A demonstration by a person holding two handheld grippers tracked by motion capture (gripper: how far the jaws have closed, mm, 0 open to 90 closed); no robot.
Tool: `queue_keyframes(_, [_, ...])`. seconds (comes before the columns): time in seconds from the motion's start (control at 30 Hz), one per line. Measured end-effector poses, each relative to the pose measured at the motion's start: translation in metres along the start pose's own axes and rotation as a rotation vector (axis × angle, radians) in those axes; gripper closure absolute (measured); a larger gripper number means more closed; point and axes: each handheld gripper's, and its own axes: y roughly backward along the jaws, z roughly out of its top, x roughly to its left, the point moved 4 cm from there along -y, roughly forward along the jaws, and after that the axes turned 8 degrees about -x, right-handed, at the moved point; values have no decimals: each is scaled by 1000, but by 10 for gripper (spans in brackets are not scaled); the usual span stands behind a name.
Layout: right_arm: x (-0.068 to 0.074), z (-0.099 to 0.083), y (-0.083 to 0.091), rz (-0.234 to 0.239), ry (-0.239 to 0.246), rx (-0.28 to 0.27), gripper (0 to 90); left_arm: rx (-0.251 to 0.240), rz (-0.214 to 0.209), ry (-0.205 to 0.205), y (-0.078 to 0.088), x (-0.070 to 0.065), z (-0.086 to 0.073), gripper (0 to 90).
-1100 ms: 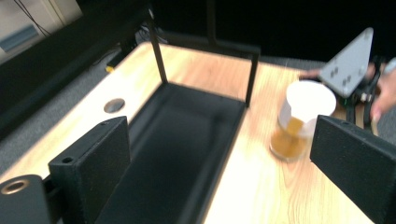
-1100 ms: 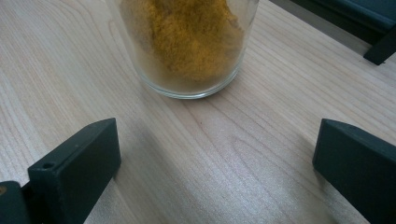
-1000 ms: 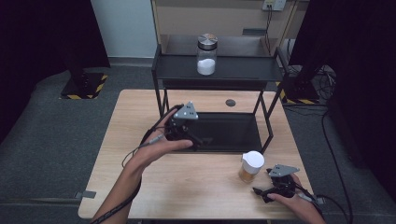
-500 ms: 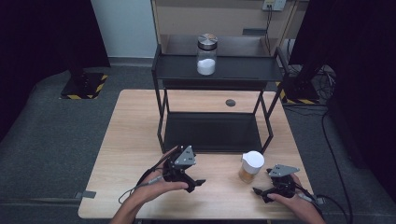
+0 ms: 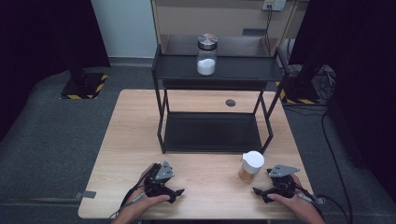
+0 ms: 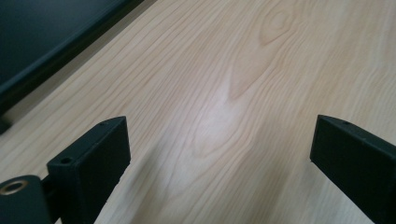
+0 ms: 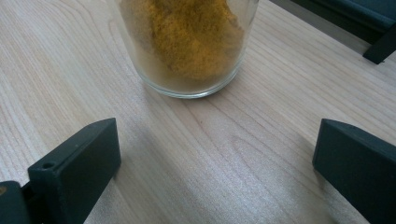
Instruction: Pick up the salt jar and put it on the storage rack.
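We hold a gripper in each hand, and both rest low at the near edge of the wooden counter (image 5: 140, 140). Our left gripper (image 5: 175, 192) sits by itself on the left side. Its jaws stand wide apart with nothing between them. In the left gripper view we see bare wood under them and the dark edge of the black rack (image 6: 51, 42) off to one side.

Our right gripper (image 5: 260, 191) is on the right side. Its jaws stand wide apart too, and nothing is between them. Just in front of it stands the glass jar of yellow-brown powder (image 5: 251, 166) with a white lid. The jar is upright on the counter, near the front right foot of the rack. In the right gripper view the jar (image 7: 187, 46) is straight ahead, a little to the left of the middle of the gap. It is close to the jaws but not yet inside them.

We think the jaws are held wide so the round jar can slip in between them. The gripper lies low and level, so the jaws would meet the glass side and not the lid.

Up on the top shelf of the rack (image 5: 215, 74) stands another jar with white powder and a metal lid (image 5: 206, 55). It is well apart from both hands. We guess the yellow jar may go on the rack as well.
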Motion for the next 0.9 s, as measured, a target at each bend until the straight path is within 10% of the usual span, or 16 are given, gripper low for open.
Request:
queue_keyframes(0.3, [0, 0, 0, -2, -1, 0, 18, 11, 133, 60, 8, 8, -17, 30])
queue_keyframes(0.9, [1, 0, 0, -4, -3, 0, 18, 26, 157, 112, 6, 11, -16, 0])
